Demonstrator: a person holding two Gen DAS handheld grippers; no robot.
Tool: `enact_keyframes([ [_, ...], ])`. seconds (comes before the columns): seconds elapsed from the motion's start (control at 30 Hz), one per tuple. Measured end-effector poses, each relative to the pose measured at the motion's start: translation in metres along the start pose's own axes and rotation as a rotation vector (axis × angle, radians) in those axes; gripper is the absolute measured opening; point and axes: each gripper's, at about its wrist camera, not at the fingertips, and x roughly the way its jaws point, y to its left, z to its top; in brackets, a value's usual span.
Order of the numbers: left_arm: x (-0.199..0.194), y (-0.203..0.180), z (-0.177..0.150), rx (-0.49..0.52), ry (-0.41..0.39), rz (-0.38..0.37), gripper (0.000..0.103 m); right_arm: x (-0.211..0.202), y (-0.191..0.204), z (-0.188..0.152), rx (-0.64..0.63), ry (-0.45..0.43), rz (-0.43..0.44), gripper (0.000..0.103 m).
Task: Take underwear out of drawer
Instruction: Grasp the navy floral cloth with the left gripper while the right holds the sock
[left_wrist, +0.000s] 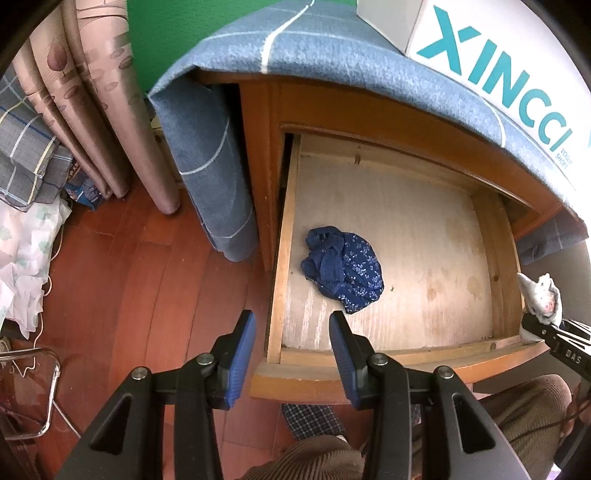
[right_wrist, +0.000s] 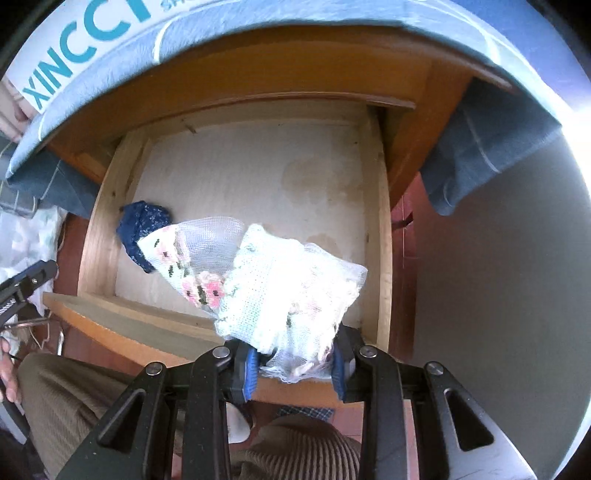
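Nearest the right wrist camera, the right gripper (right_wrist: 295, 365) has its jaws clamped on a white mesh garment with pink floral embroidery (right_wrist: 280, 284). The garment bunches up above the blue pads and hangs over the drawer's front rail (right_wrist: 147, 321); it appears lifted off the drawer floor, though contact at its far edge cannot be ruled out. In the left wrist view the same white garment shows only as a scrap at the right edge, beside the drawer's right wall.

The left gripper (left_wrist: 291, 354) hovers above the drawer's front left corner with its jaws wide and holding nothing.

Further in, the drawer (left_wrist: 284, 236) stands pulled out of a wooden cabinet (left_wrist: 258, 147). On its pale, stained floor lies one crumpled dark blue patterned underwear (left_wrist: 343, 273), near the left wall and towards the front, apart from both grippers.

Beyond, a blue cloth (left_wrist: 332, 48) drapes over the cabinet top, carrying a white box with teal lettering (left_wrist: 498, 66).

Judgement: removal is in hand and partly done, with one piece gripped and on its way out and one left. The next move calls for the right gripper to carry the white garment clear of the front rail without snagging the mesh; the left gripper is best placed to descend on the blue piece and close on a raised fold.
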Motion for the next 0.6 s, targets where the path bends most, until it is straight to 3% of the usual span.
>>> enact_keyframes([
  [0.3, 0.008, -0.039, 0.009, 0.172, 0.019, -0.03, 0.042, 0.002, -0.001, -0.002, 0.019, -0.029, 0.012, 0.029],
  [0.6, 0.059, -0.079, 0.027, 0.334, 0.183, -0.058, 0.042, 0.005, -0.003, -0.002, 0.034, -0.024, 0.026, 0.029],
])
